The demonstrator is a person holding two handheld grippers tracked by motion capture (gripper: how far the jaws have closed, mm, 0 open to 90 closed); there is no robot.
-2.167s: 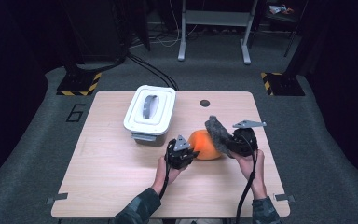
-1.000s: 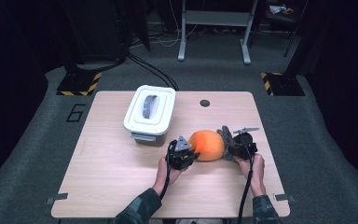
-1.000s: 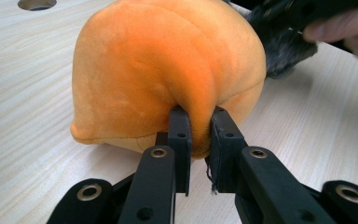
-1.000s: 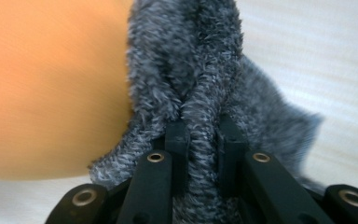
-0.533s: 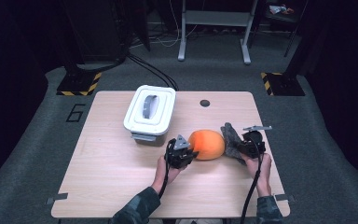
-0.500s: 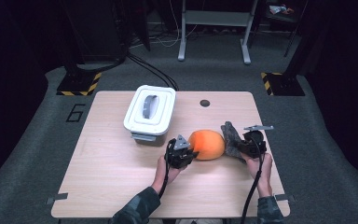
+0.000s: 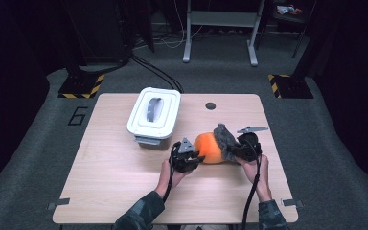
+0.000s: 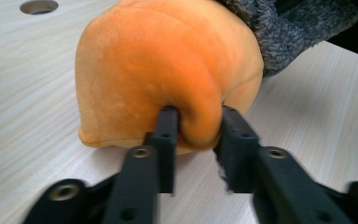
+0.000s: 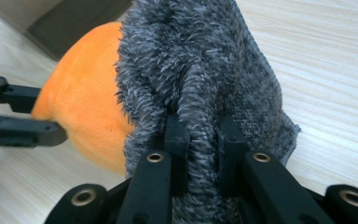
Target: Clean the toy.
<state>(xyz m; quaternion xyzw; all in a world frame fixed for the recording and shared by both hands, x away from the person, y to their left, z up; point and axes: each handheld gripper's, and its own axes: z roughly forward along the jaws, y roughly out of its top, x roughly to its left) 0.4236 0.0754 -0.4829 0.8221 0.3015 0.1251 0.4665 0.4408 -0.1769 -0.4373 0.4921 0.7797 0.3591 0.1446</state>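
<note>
Your left gripper (image 8: 193, 128) has just been easing its jaws, a fold of the round orange plush toy (image 7: 209, 147) still between them, beside the white lidded plastic box (image 7: 154, 114); your right gripper (image 9: 200, 133), clamped on the grey fuzzy cloth (image 9: 200, 70), now likely peels it clear.

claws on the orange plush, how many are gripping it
1. The left claw pinches a fold of the orange plush; its jaws have just been opening. The right claw clamps the grey fuzzy cloth draped on the plush's other side instead.

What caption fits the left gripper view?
Left gripper pinching a fold of the orange plush on the wooden table.
</note>
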